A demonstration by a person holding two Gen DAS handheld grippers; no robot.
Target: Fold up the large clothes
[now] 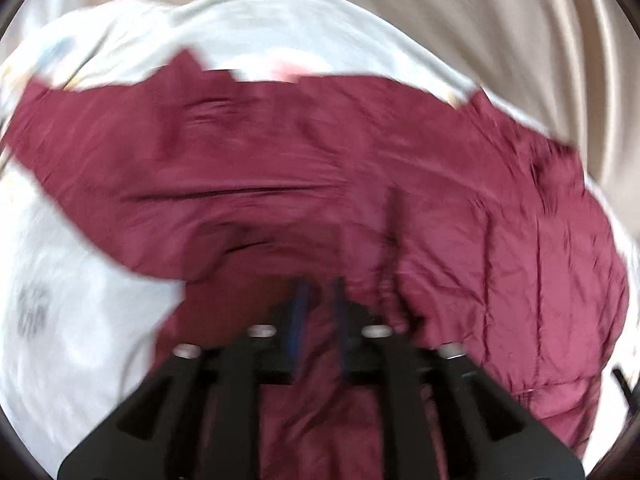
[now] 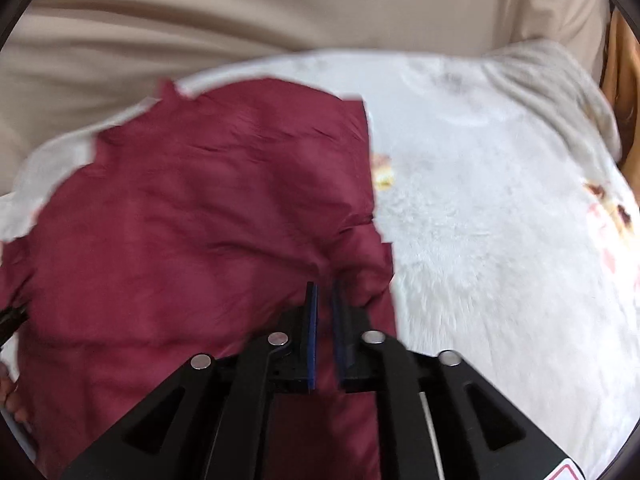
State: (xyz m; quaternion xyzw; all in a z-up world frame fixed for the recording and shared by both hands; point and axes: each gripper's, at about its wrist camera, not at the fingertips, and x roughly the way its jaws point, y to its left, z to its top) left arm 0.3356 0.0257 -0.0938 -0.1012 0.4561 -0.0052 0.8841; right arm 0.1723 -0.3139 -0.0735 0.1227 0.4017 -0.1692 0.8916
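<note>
A large maroon garment (image 1: 320,184) lies spread over a white fluffy blanket (image 1: 72,280). My left gripper (image 1: 320,286) is shut on a fold of the maroon cloth near its front edge; the view is blurred by motion. In the right wrist view the same maroon garment (image 2: 208,208) covers the left half, and its straight right edge runs down the middle. My right gripper (image 2: 324,292) is shut on the cloth at that edge, with fabric pinched between the blue pads (image 2: 312,320).
The white blanket (image 2: 500,220) with faint printed patterns extends to the right. A beige curtain or sheet (image 2: 280,12) hangs behind the bed. A wooden piece (image 2: 618,64) shows at the far right.
</note>
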